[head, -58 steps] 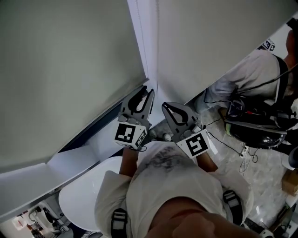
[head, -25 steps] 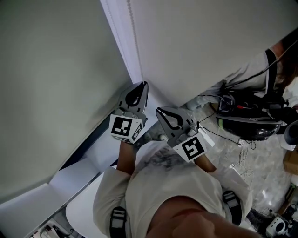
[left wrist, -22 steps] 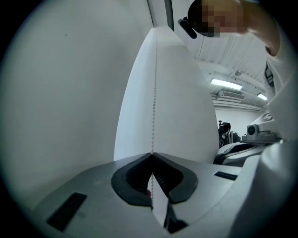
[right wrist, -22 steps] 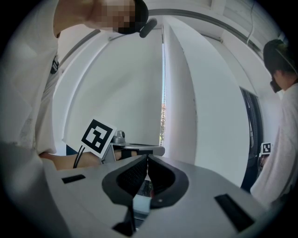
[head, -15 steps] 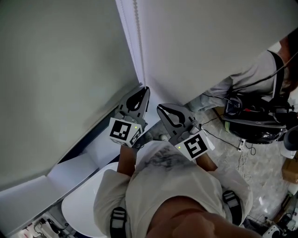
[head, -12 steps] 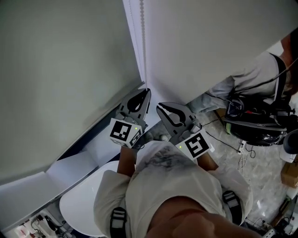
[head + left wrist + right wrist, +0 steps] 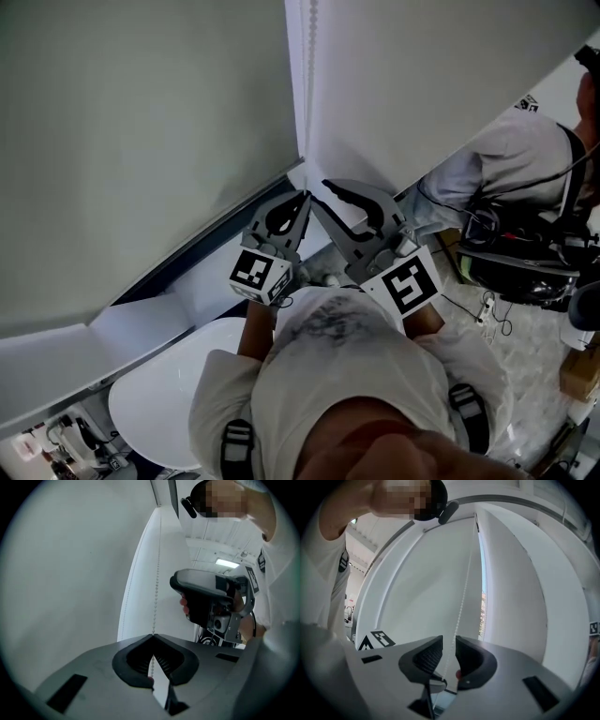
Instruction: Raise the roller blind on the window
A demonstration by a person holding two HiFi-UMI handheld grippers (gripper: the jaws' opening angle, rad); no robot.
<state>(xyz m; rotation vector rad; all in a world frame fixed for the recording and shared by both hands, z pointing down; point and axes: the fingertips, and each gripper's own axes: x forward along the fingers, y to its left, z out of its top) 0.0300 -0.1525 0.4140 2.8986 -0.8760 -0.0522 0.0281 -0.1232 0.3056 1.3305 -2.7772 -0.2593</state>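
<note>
at the left, the roller blind [image 7: 141,141] hangs low, its bottom bar close over the sill [image 7: 141,323], so most of the raising looks still to be done. just right of it the left claw [image 7: 302,199] is closed tight on the bead chain [image 7: 311,56]; in the left gripper view the chain [image 7: 156,597] drops straight into the pinched tips of that claw [image 7: 153,635]. it sits a little lower than a second ago, which reads as the end of a downward pull.

next across, the right claw [image 7: 321,193] has changed most: half a second ago it was level with the left one, and now it stands higher up the chain. in the right gripper view its jaws are apart, with the chain [image 7: 464,597] running between the tips of the claw [image 7: 449,646] but not pinched.

that looks like a hand-over-hand haul: the right claw seems set to take a fresh grip higher up. whether the chain drives this blind or the right-hand panel [image 7: 422,75] i cannot tell.
</note>
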